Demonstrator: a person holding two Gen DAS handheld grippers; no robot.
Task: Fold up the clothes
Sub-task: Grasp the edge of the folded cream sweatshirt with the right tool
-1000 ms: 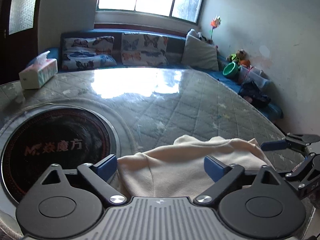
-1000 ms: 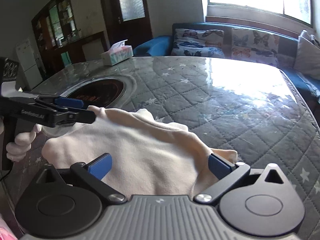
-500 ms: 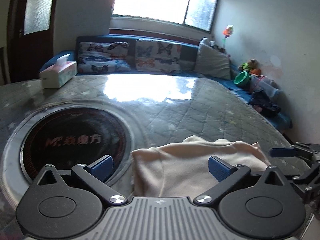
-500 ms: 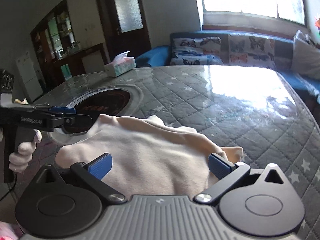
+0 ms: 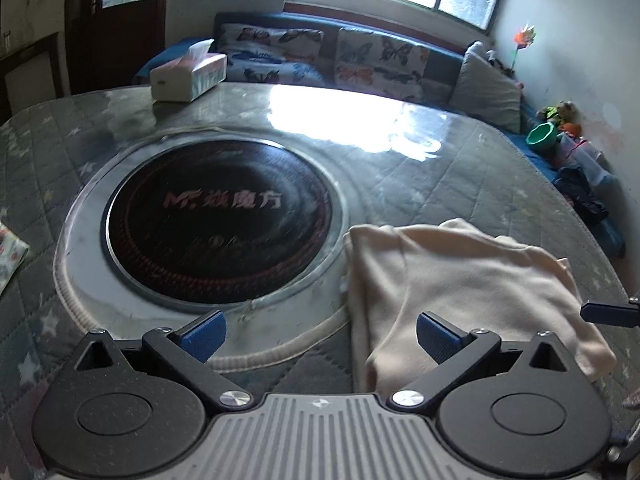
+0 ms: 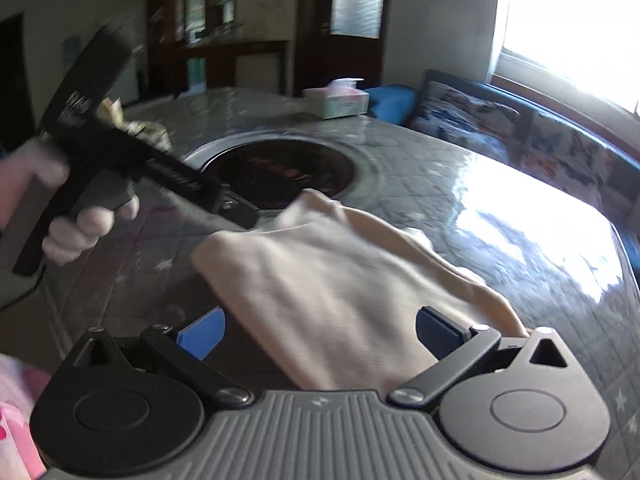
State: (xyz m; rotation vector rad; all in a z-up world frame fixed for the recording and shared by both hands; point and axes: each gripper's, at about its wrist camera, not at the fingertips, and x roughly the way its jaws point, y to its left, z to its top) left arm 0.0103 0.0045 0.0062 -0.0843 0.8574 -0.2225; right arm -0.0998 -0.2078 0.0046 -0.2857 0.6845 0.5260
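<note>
- Left gripper point(image 5: 320, 330): one unit; its two blue-padded fingers point(image 5: 203, 330) stood wide apart with nothing between the pads. The right pad overlapped the near-left edge of the garment in that view; contact could not be told.
- Right gripper point(image 6: 320, 330): one unit; fingers point(image 6: 438, 330) likewise spread wide, gripping nothing. The cloth ran between them and out of sight under the gripper body, and whether it touched the pads could not be told.
- Cream garment point(image 5: 460, 280): one piece, plain pale cream, soft knit, folded over into a rough rectangle with rounded, slightly rumpled corners and shallow creases. It lay on the table near its front right edge, its left border just beside the rim of the round hotplate.
- In the right wrist view the left gripper's dark body, held by a hand point(image 6: 86, 224), reached to the garment's point(image 6: 340, 280) far-left corner; the picture was blurred there.
- Table point(image 5: 460, 176): one, covered by a grey quilted star-print cloth under a glossy clear sheet.
- Hotplate point(image 5: 218, 220): one round black insert with red lettering, set in the table's middle.
- Tissue box point(image 5: 188, 76): one, at the table's far left edge.
- Patterned fabric point(image 5: 10, 248): one scrap at the left edge.
- Sofa point(image 5: 360, 52): one, blue, beyond the far edge, bearing butterfly-print cushions.
</note>
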